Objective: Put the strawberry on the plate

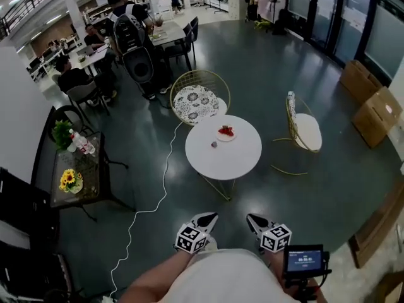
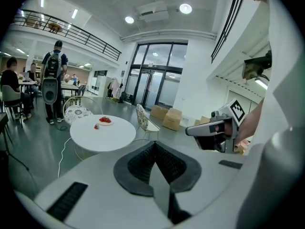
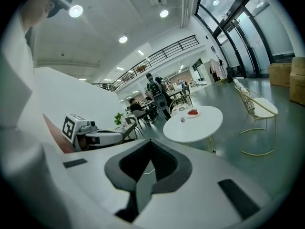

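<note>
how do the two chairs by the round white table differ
The far chair has a black-and-white patterned cushion; the right chair has a plain pale one. The far chair is pulled up to the table; the right chair stands apart from it. Both have thin gold wire frames.

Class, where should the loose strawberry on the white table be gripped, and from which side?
Judging from afar: grip the strawberry across its sides, coming from above. It is small, lies low on the flat table, and the plate sits close beside it.
</note>
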`<state>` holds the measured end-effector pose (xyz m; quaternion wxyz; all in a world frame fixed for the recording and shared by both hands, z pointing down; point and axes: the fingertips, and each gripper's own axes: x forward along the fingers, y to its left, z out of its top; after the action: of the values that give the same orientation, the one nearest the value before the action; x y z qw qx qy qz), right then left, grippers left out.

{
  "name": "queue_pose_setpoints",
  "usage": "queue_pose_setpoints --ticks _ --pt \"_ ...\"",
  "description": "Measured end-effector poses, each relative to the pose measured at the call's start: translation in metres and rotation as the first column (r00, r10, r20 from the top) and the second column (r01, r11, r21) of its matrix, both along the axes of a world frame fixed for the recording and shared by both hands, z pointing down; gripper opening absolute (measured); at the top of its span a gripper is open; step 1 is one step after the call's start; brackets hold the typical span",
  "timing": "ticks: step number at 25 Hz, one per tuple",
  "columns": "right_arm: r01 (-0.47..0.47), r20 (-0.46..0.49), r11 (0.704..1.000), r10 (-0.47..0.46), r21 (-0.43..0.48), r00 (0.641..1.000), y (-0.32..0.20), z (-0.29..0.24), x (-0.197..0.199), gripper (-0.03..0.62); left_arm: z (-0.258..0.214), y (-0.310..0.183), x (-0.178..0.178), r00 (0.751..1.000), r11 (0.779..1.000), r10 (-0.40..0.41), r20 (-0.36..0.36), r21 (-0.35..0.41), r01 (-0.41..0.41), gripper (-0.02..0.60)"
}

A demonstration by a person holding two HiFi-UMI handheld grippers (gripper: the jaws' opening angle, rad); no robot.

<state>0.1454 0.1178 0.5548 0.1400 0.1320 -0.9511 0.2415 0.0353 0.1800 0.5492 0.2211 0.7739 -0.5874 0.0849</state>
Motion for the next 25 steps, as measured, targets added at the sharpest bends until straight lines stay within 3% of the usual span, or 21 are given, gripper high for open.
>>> queue_pose_setpoints --ticks 9,25 --pt "0.043 0.011 0.998 -0.044 0.047 0.999 -0.003 -0.016 -0.084 0.006 0.006 0.005 -0.084 0.999 1.0 -0.031 -0.011 0.005 0.031 0.008" --pt "0.02 -0.038 1.0 -0.02 0.006 0.999 0.005 -0.02 -0.111 0.006 0.003 0.019 -0.11 0.998 0.999 -0.045 -0.05 -0.032 0.043 0.008"
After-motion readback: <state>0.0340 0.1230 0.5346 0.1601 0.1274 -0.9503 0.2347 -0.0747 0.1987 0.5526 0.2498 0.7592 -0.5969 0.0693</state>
